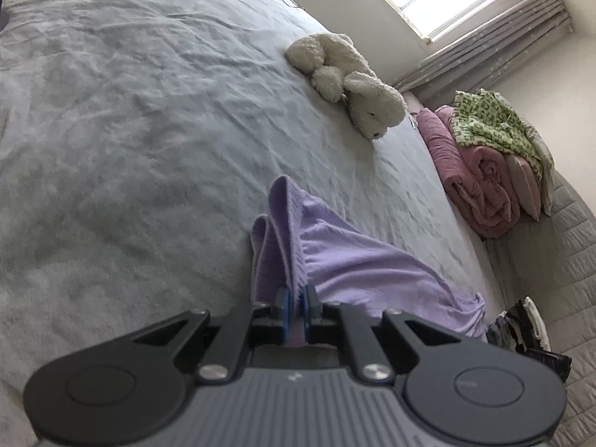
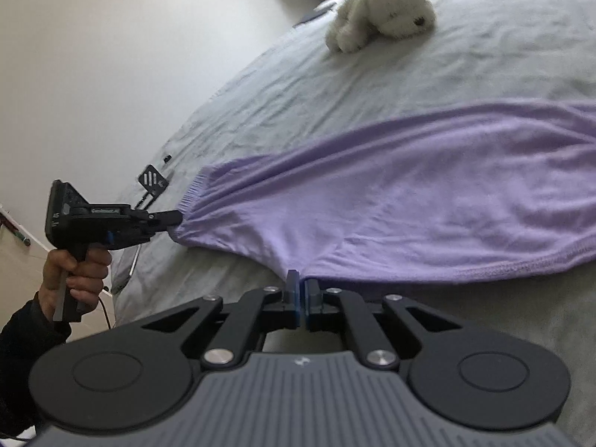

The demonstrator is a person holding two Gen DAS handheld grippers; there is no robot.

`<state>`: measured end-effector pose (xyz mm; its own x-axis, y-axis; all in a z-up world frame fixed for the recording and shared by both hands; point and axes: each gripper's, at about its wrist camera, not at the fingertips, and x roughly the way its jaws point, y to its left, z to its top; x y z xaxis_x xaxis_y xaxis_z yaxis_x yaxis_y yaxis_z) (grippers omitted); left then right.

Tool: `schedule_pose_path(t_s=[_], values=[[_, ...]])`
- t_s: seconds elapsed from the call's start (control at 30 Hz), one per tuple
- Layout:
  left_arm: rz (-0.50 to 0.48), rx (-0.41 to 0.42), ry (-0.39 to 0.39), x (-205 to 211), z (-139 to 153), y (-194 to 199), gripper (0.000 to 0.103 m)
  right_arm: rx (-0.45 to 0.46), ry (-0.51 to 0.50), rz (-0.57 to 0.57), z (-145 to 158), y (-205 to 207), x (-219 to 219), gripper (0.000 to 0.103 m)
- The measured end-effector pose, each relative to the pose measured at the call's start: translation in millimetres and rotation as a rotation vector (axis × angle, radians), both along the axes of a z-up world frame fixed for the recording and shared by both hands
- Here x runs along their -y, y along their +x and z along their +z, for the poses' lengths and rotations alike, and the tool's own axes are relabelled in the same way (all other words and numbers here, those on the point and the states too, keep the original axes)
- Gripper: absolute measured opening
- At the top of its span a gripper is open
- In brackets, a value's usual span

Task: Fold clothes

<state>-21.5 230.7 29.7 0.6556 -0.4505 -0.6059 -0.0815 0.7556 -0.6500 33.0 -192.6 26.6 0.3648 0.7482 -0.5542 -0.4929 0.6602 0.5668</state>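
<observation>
On grey bed [image 1: 130,130]: one lilac garment [image 2: 409,193], one plush dog [image 2: 383,11]; left tongs [image 1: 297,298], right tongs [image 2: 302,287] both clamped on its edge.

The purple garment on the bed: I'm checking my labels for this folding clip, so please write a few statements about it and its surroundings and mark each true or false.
1. The left tongs are shut on the purple garment. True.
2. The right tongs hang open above the garment. False: they are shut on its near edge.
3. A white plush toy lies on the grey bed sheet, apart from the garment. True.
4. The garment is already folded into a neat square. False: it lies stretched out and wrinkled between the two tongs.
5. The rolled pink blanket lies on top of the garment. False: it sits beyond the bed's edge.
</observation>
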Motion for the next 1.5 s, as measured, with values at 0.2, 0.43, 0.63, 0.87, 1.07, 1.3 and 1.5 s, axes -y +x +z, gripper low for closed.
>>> schedule_pose_path(t_s=[0.2,0.43,0.63,0.87,1.07,1.3,1.5], values=[[0.005,-0.029,0.008,2.1,-5.7,-0.5,0.007,0.044,-0.076,0.007,-4.1,-0.9,-7.9,0.004],[0.018,-0.031,0.023,0.9,-3.5,-3.8,0.008,0.07,-0.063,0.027,5.3,-2.6,-7.7,0.004],[0.01,-0.043,0.039,4.7,-5.4,-4.9,0.008,0.069,-0.123,0.038,0.0,-2.3,-11.8,0.004],[0.008,-0.069,0.065,6.4,-6.3,-2.8,0.014,0.073,-0.203,0.058,-7.6,-5.0,-20.1,0.006],[0.049,-0.062,0.038,0.7,-1.6,-4.9,0.03,0.056,-0.198,0.063,-8.2,-3.0,-18.9,0.006],[0.072,-0.038,0.05,3.3,5.8,-3.9,0.033,0.047,-0.21,0.095,-4.8,-5.8,-20.1,0.013],[0.057,0.049,0.107,14.7,21.2,-2.5,0.034,0.038,-0.232,0.106,-0.6,-5.7,-17.1,0.012]])
